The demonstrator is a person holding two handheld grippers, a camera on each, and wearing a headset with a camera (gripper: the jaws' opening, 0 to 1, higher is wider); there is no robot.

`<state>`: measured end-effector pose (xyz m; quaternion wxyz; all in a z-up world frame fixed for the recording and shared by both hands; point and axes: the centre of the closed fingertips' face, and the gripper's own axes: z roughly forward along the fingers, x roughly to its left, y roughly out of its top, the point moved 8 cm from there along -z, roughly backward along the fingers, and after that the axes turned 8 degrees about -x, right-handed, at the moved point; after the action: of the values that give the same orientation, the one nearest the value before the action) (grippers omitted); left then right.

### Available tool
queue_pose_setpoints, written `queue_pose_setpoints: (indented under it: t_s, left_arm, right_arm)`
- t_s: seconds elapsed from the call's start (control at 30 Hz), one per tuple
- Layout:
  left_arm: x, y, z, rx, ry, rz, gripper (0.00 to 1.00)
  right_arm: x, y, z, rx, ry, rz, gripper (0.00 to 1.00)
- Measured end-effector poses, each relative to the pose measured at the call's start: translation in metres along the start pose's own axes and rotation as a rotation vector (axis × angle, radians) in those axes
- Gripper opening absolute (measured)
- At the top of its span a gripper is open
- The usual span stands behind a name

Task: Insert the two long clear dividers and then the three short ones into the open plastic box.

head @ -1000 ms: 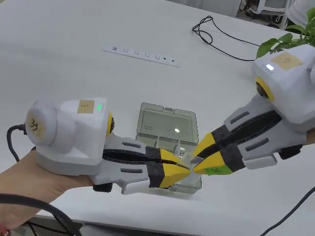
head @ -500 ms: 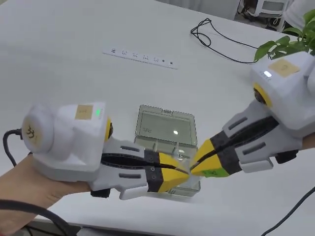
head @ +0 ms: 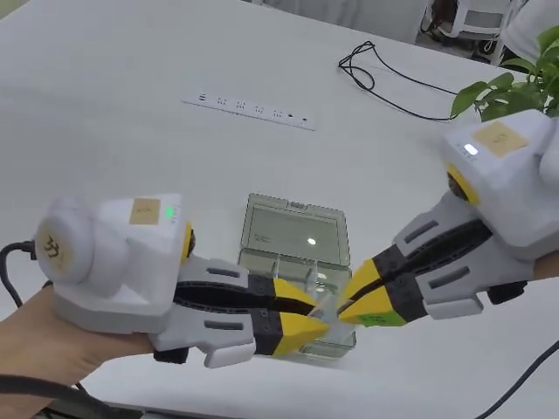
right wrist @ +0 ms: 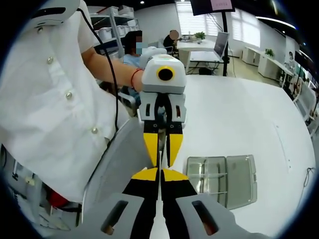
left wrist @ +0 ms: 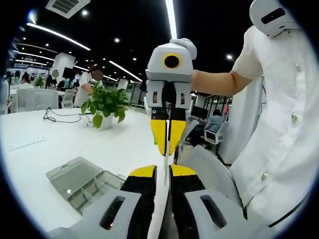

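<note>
Pinching thin clear plastic divider (head: 328,305) between both tips, lower centre.
Jaws of left hand-held gripper (head: 307,323) and right hand-held gripper (head: 349,305) clamped on it, just above open clear plastic box (head: 293,229) on white bench (head: 131,148).

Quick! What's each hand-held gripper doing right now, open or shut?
Left hand-held gripper: closed, holding one end of the clear divider.
Right hand-held gripper: closed, holding the same clear divider's other end.

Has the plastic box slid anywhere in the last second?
No. The box keeps its spot below the power strip; only the camera shifted.
</note>
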<state>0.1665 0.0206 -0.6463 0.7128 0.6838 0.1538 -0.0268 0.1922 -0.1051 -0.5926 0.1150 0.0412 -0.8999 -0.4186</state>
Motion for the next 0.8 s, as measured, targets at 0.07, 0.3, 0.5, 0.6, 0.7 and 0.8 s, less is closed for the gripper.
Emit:
queue_pose_setpoints:
  t_s: [0.07,0.3,0.5,0.6,0.7,0.8]
  left_arm:
    - [0.002,-0.001,-0.002,0.002,0.011,0.001,0.09]
    - [0.006,-0.003,-0.008,0.003,0.046,-0.006,0.15]
    - [0.011,-0.005,-0.013,0.014,0.075,-0.003,0.21]
    - [0.013,-0.006,-0.016,0.021,0.091,0.000,0.26]
    - [0.015,-0.008,-0.018,0.028,0.107,-0.004,0.32]
    - [0.017,-0.010,-0.021,0.032,0.122,-0.004,0.38]
  right_arm:
    - [-0.001,-0.001,-0.002,0.004,-0.008,0.002,0.02]
    - [-0.006,-0.006,-0.010,0.012,-0.045,0.014,0.02]
    - [-0.014,-0.011,-0.015,0.032,-0.087,0.022,0.02]
    - [-0.020,-0.015,-0.017,0.043,-0.106,0.028,0.02]
    - [-0.026,-0.020,-0.019,0.066,-0.129,0.028,0.02]
    - [-0.031,-0.024,-0.019,0.080,-0.153,0.035,0.02]
